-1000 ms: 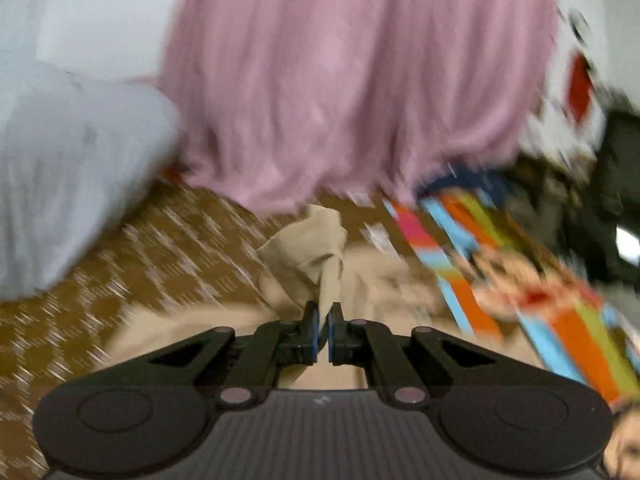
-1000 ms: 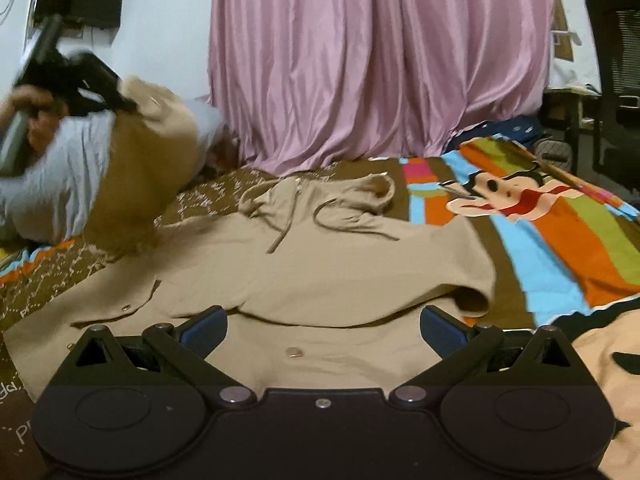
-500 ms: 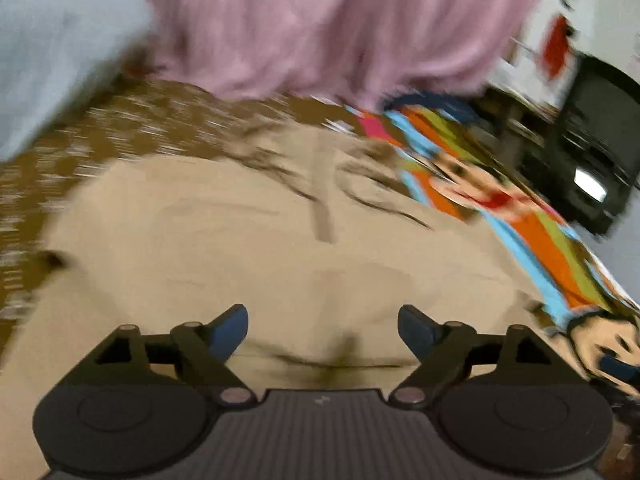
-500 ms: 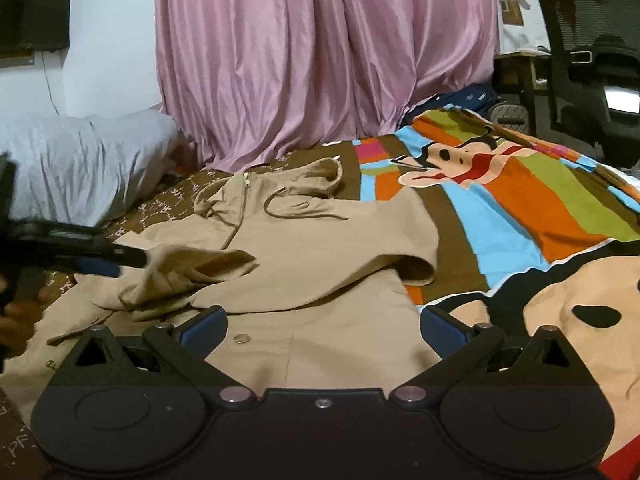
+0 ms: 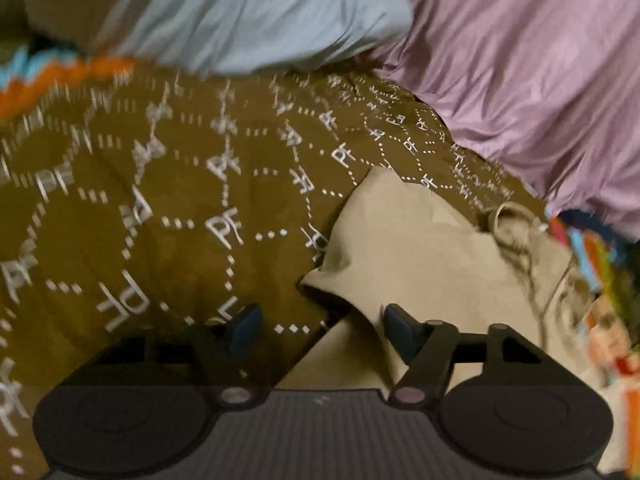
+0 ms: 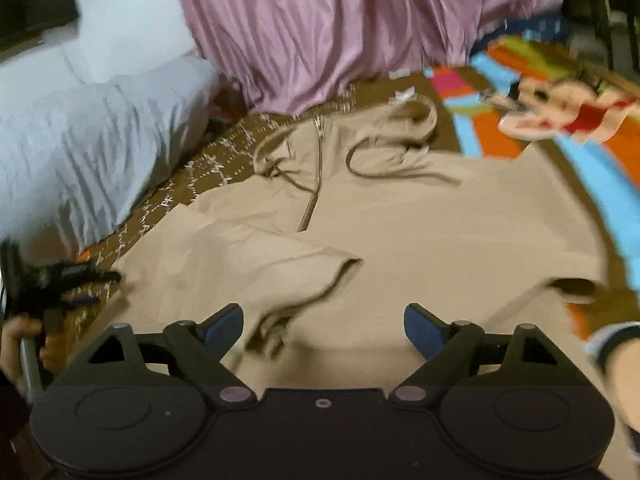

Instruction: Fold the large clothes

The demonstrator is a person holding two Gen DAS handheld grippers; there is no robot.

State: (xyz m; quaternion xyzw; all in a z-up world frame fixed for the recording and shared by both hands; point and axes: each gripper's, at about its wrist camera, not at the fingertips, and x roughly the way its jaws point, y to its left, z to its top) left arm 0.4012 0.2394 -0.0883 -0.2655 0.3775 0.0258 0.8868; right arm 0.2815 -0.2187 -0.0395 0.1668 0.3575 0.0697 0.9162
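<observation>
A tan hooded jacket (image 6: 400,232) lies spread flat on the bed, its hood (image 6: 404,120) at the far end towards the curtain and its zip (image 6: 316,176) running down the middle, with two dark drawstrings (image 6: 384,172) trailing across the chest. The left sleeve (image 6: 256,264) is folded inward over the body, its cuff lying near the middle of the garment; the right edge of the jacket reaches the colourful part of the sheet. The right gripper (image 6: 323,322) hovers over the near hem of the jacket, its blue-padded fingers (image 6: 222,324) spread wide and holding nothing. At the left edge of the right wrist view the left gripper (image 6: 80,276) shows as a dark shape in a hand (image 6: 24,344), just beside the jacket's left shoulder; from there its fingers cannot be judged. Its own camera shows them parted over the brown patterned bedsheet (image 5: 160,216) with nothing between them, the folded edge of the jacket (image 5: 420,248) just to the right of the right finger. A grey pillow (image 6: 88,144) sits at the far left on the bed, a pink curtain (image 6: 352,28) hangs behind it all, and a bright cartoon-printed sheet (image 6: 560,112) covers the bed's right side.
</observation>
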